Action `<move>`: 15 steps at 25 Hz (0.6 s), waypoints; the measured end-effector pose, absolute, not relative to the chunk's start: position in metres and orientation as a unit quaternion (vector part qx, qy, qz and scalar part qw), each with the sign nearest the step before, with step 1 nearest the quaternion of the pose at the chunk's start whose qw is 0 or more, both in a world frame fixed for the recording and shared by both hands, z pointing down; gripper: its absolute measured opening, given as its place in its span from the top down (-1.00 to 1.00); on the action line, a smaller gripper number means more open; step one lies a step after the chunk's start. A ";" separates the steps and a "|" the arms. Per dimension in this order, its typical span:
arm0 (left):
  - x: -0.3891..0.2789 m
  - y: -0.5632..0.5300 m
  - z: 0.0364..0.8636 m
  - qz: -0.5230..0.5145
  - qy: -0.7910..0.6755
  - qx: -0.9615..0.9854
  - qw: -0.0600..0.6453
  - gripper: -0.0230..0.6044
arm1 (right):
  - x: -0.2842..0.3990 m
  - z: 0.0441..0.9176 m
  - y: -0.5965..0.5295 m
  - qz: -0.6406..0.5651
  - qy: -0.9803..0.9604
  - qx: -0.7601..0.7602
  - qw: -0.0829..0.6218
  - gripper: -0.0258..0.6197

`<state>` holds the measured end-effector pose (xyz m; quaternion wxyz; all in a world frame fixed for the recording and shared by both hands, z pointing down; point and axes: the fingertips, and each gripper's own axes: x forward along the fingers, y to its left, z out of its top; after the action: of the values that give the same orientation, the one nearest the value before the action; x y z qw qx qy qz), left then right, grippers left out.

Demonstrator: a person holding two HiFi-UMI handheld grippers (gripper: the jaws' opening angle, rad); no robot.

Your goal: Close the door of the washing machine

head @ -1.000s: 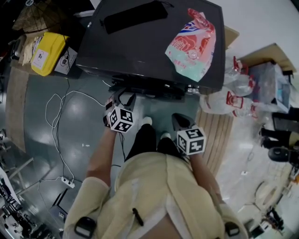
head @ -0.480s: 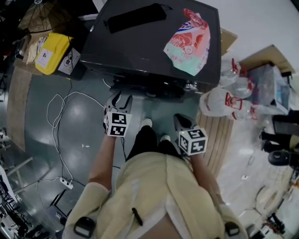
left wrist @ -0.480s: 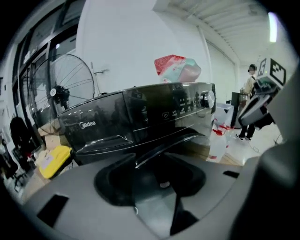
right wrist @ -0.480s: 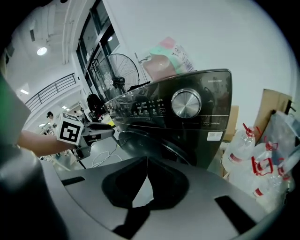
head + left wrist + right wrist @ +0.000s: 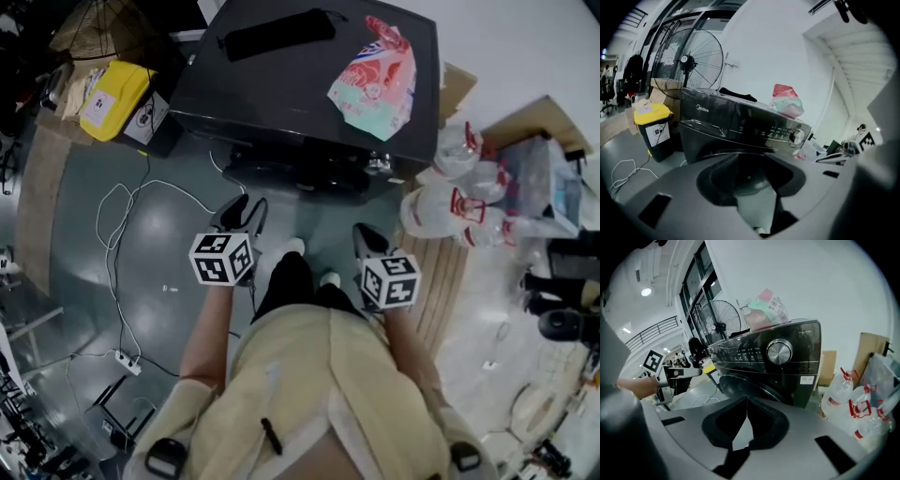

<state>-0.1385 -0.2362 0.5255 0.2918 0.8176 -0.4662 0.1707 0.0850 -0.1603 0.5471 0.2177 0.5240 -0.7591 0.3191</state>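
Left claw point(image 5: 244, 211), spread empty, and right claw point(image 5: 366, 234), pressed together, are hovering off the washing machine point(image 5: 281, 94), a weak push risking an unlatched door point(image 5: 754, 387).

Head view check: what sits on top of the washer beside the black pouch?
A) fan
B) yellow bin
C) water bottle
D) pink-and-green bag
D: a pink-and-green bag lies on the washer top, to the right of the pouch.
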 end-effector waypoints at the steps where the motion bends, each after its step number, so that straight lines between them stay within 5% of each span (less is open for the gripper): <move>1: -0.136 -0.231 0.524 0.169 -0.460 0.819 0.299 0.39 | 0.085 0.546 -0.159 0.317 -0.761 0.523 0.217 0.90; 15: -0.110 -0.169 0.500 0.176 -0.442 0.827 0.299 0.50 | 0.092 0.528 -0.148 0.279 -0.783 0.521 0.192 0.91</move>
<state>-0.1097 -0.1692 0.4998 0.2994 0.8273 -0.4416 0.1759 0.0922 -0.1482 0.5278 0.1925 0.5210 -0.7834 0.2790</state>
